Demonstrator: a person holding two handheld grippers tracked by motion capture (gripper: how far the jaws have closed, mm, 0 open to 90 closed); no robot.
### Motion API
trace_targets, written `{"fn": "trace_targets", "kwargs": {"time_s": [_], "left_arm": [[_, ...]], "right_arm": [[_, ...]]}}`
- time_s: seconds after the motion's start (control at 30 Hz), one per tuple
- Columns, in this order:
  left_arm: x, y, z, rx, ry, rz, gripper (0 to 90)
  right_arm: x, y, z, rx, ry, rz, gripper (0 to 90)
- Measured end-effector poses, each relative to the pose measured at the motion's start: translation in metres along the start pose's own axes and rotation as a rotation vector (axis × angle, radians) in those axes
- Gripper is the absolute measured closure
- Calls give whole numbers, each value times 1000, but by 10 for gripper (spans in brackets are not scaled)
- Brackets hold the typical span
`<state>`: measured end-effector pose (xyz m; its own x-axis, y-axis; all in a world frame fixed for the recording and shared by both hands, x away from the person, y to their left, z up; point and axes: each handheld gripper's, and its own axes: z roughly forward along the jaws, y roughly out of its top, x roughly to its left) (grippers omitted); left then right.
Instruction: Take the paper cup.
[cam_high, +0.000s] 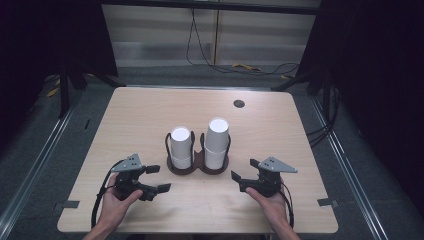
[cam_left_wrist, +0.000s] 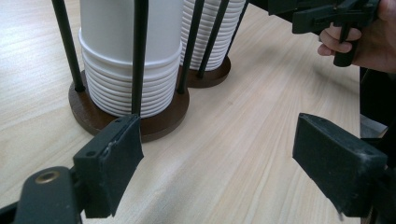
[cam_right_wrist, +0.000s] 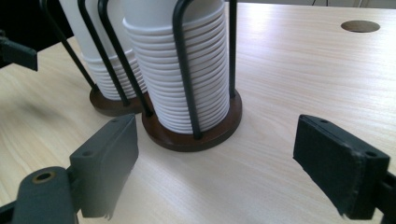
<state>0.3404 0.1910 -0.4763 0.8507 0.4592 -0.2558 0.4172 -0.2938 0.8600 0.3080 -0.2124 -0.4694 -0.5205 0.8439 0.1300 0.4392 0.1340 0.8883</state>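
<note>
Both my claws gape wide and empty; the taller cup stack (cam_high: 217, 142) stands upright, nearer my right claw (cam_high: 245, 170) than my left claw (cam_high: 157, 178).

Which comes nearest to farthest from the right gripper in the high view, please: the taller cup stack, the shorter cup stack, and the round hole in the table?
From the right gripper:
1. Taller cup stack, on the holder's right side.
2. Shorter cup stack, on the holder's left side.
3. Round hole, near the table's far edge.
</note>
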Motion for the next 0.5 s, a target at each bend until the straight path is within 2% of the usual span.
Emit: {"fn": "trace_targets", "kwargs": {"time_s": [0.1,0.2,0.3,0.37,0.5], "left_arm": [[-2,1,-1,-11,30,21,157],[-1,3,-2,-17,20,18,157],[-3,8,-2,-36,51,34,157],[-4,13,-3,-40,39,36,158],[-4,19,-4,-77,59,60,162]], "right_arm": [[1,-1,1,4,16,-4,139],[0,-2,2,9,16,-7,139],[0,-2,3,6,15,-8,140],[0,-1,5,12,12,-24,140],[1,-2,7,17,28,-34,140]]}}
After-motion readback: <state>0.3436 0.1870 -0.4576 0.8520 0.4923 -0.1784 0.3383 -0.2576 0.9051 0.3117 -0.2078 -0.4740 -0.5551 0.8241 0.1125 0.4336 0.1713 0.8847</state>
